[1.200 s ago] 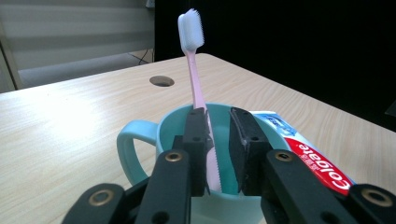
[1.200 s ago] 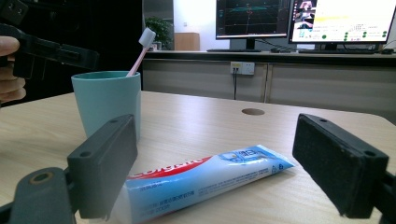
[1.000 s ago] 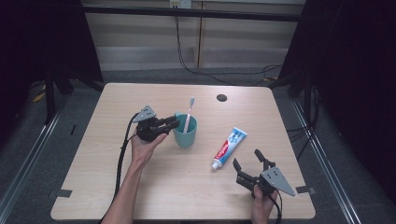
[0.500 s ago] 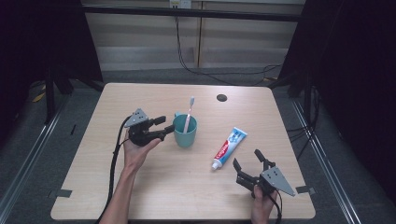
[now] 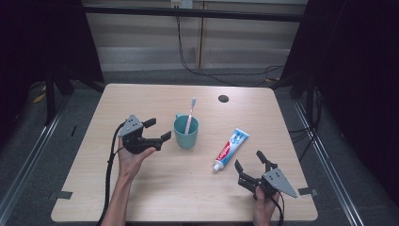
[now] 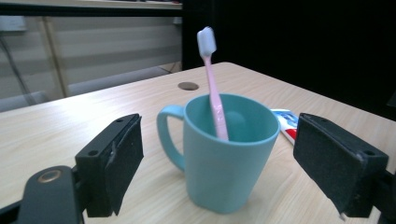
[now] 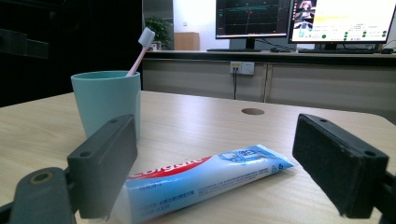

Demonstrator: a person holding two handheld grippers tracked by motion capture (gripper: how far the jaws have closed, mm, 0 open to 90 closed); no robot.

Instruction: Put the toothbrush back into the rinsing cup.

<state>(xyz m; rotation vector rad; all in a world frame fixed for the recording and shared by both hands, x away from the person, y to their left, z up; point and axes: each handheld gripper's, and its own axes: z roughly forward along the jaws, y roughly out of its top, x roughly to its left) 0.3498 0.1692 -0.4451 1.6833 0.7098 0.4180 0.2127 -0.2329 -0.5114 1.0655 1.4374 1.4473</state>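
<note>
two handheld grippers over a pale wood-grain table (image 5: 141, 197), one in each of the person's hands. the left gripper (image 5: 156, 130) sits just left of a teal plastic mug with a handle (image 5: 186, 132) — its jaws have just been opening and now stand spread wide, with nothing pinched between them. in the left gripper view the mug (image 6: 227, 150) stands upright between and a bit beyond the two black pads, clear of both, handle turned toward the left pad. a pink toothbrush with white bristles (image 6: 211, 82) leans inside the mug, head up, well above the rim. in the high view the toothbrush (image 5: 190, 117) tilts away from the person.

the right gripper (image 5: 248, 165) is near the front right part of the table, jaws also spread apart and gripping nothing. a blue, white and red toothpaste tube (image 5: 231, 149) lies flat on the table just ahead of it, cap end toward the person, between the mug and the right gripper. in the right gripper view the tube (image 7: 201, 182) lies across the gap between the pads, cap end close by the left pad — can't tell if it actually touches. the mug (image 7: 106, 100) stands farther back on the left there, toothbrush (image 7: 139, 49) poking out.

a small round dark hole (image 5: 223, 98) sits in the tabletop toward the far edge, well apart from everything else.
</note>
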